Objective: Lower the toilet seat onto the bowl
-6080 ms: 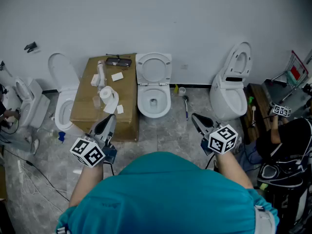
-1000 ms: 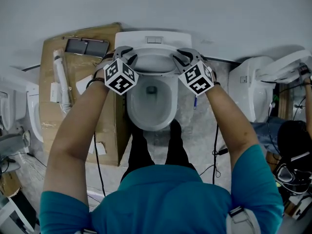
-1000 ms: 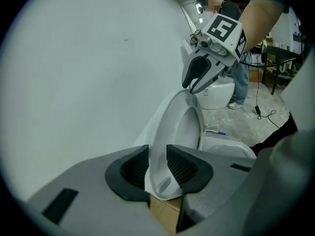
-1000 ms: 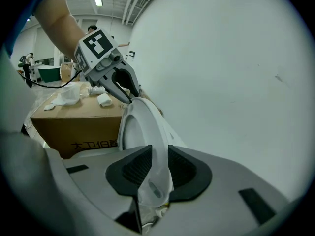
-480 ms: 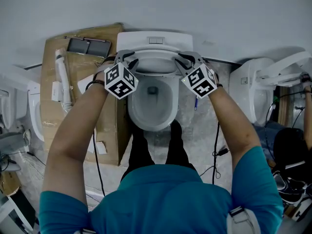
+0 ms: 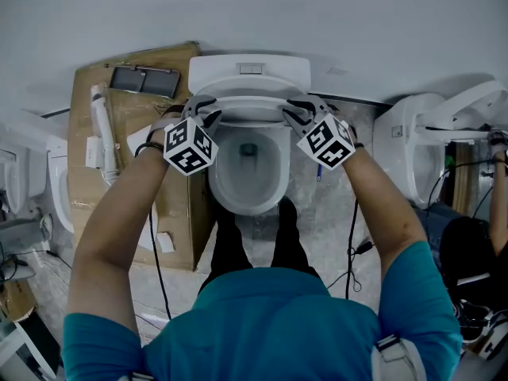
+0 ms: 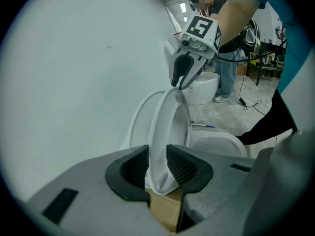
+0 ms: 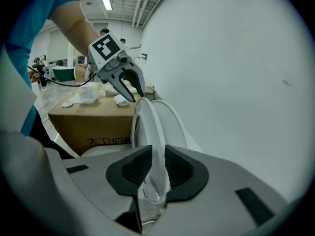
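White wall (image 6: 333, 10) backs the toilet. Your left gripper (image 7: 157, 167) has its jaws narrowly apart, pads clamped on the left edge of the toilet seat (image 7: 166, 124). Your right gripper (image 8: 153, 167) pinches the opposite edge likewise. That seat stands nearly upright, tipped just off the lid (image 7: 139, 116) behind it, above the bowl (image 6: 248, 182). At your left stands a cardboard box (image 6: 87, 185).

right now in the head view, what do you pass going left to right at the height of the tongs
left toilet → box → left tongs → bowl → right tongs → right toilet. The seat, gripped by both tongs, spans between them, so it has no place in the order.
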Available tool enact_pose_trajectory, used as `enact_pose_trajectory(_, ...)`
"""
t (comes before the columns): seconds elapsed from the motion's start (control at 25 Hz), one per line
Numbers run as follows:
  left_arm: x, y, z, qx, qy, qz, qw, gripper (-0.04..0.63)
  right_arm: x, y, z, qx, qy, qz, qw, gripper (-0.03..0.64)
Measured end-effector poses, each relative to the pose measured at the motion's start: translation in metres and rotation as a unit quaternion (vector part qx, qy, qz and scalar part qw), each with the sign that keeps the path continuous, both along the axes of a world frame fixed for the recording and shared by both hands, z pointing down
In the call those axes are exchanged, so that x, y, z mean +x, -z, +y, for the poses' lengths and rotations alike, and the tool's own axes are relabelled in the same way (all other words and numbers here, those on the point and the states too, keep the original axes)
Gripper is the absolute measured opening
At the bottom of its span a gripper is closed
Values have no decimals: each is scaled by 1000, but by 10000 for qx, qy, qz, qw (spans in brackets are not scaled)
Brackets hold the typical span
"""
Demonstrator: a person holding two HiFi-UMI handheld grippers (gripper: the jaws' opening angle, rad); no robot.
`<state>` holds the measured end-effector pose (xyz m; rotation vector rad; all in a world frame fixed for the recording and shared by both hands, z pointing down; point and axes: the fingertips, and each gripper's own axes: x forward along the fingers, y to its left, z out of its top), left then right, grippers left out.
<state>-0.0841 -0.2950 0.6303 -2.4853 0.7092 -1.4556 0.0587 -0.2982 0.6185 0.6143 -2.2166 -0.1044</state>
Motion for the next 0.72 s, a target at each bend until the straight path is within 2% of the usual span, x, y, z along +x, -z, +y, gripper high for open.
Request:
enact_pose_trajectory(0.36,-1,0,27,-256,-379,-105,9989,95,-5,-5,14,-108,391,267,9988,65)
enact_pose_trajectory(0.72,4,-3,42,-236,-800,-450,9955,95,-8,-10,52,-103,916,451,9947,54)
